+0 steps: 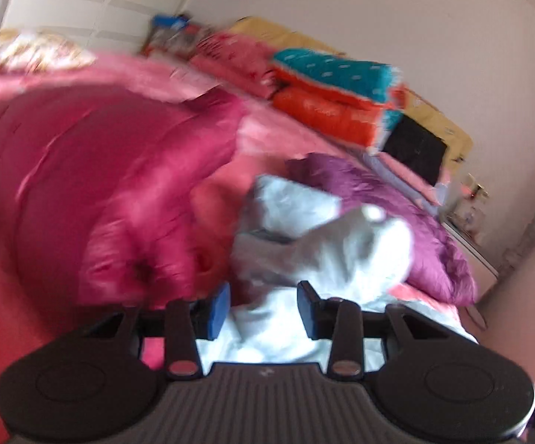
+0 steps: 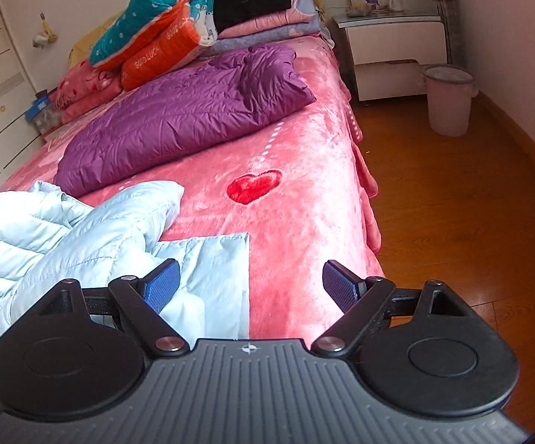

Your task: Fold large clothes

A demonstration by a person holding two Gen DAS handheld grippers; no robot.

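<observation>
A pale blue down jacket lies crumpled on the pink bed blanket, with one flat panel spread toward the bed's edge. My right gripper hovers open and wide above that panel; its left pad is over the jacket and its right pad over bare blanket. The left wrist view is blurred. There my left gripper is partly open, and the jacket bunches in and beyond the gap without the pads pressing it. A purple jacket lies further up the bed, and a crimson jacket lies to the left.
Folded quilts and pillows are stacked at the head of the bed. A white nightstand and a pink bin stand on the wooden floor to the right. The bed's edge runs just right of my right gripper.
</observation>
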